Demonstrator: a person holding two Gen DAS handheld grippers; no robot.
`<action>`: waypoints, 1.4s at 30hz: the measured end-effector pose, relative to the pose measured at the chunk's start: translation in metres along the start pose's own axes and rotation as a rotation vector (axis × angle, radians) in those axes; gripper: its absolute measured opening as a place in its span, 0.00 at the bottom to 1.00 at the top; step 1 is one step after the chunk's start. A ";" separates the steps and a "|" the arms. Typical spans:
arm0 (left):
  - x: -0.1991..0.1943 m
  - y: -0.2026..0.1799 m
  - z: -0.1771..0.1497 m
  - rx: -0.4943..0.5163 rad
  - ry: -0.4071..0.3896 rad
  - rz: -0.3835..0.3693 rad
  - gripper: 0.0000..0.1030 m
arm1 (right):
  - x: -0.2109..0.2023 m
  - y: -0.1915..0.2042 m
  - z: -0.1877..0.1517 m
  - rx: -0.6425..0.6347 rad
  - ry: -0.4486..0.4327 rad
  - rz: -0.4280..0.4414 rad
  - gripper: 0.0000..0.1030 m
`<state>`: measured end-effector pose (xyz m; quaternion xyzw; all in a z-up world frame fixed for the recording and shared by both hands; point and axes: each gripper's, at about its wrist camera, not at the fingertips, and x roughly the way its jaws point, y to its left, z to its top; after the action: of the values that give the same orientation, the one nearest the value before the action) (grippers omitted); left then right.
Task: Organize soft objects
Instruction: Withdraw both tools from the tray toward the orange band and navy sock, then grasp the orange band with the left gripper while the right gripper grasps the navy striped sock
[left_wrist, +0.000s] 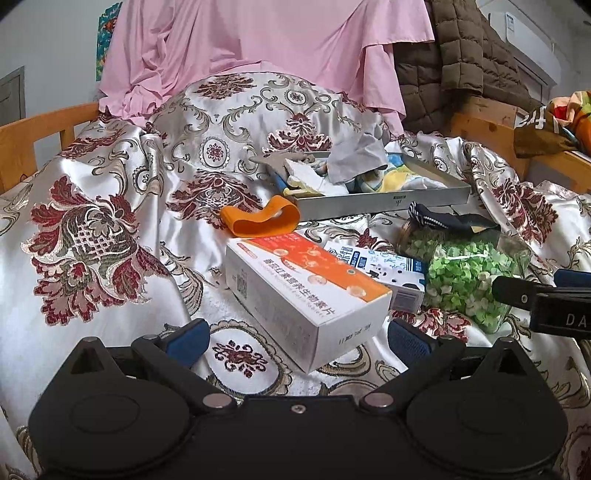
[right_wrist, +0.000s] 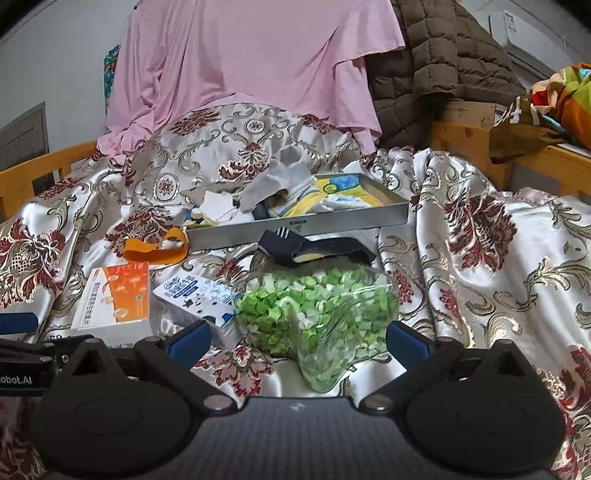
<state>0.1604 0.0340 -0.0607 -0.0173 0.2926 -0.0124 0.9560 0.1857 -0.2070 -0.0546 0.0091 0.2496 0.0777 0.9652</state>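
Note:
A metal tray (left_wrist: 384, 202) (right_wrist: 295, 229) on the bed holds several soft pieces: a grey cloth (left_wrist: 354, 157) (right_wrist: 275, 181), white socks (left_wrist: 310, 179) and a yellow-blue cloth (right_wrist: 332, 194). An orange band (left_wrist: 260, 218) (right_wrist: 155, 247) lies left of the tray. A navy sock (left_wrist: 447, 218) (right_wrist: 310, 245) lies in front of it, by a glass jar of green paper stars (left_wrist: 469, 277) (right_wrist: 317, 317). My left gripper (left_wrist: 297, 341) is open behind an orange-and-white box (left_wrist: 306, 291). My right gripper (right_wrist: 297, 341) is open, its fingers either side of the jar's near end.
A blue-and-white carton (left_wrist: 384, 269) (right_wrist: 195, 295) lies between box and jar. A patterned satin bedspread (left_wrist: 110, 221) covers the bed. Pink cloth (right_wrist: 251, 62) and a brown quilted jacket (right_wrist: 424, 70) hang behind. Wooden bed rails (left_wrist: 33, 136) (right_wrist: 480, 136) stand at both sides.

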 end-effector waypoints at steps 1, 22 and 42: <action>0.000 0.000 0.000 0.004 0.002 0.000 0.99 | 0.001 0.000 0.000 0.000 0.002 0.003 1.00; 0.007 0.020 0.004 -0.056 -0.004 0.012 0.99 | 0.007 0.015 0.005 -0.008 -0.015 0.017 1.00; 0.054 0.045 0.054 -0.113 -0.030 -0.010 0.99 | 0.041 0.014 0.036 -0.047 -0.037 0.000 1.00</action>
<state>0.2358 0.0782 -0.0484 -0.0728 0.2782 -0.0006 0.9578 0.2363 -0.1864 -0.0421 -0.0122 0.2296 0.0833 0.9696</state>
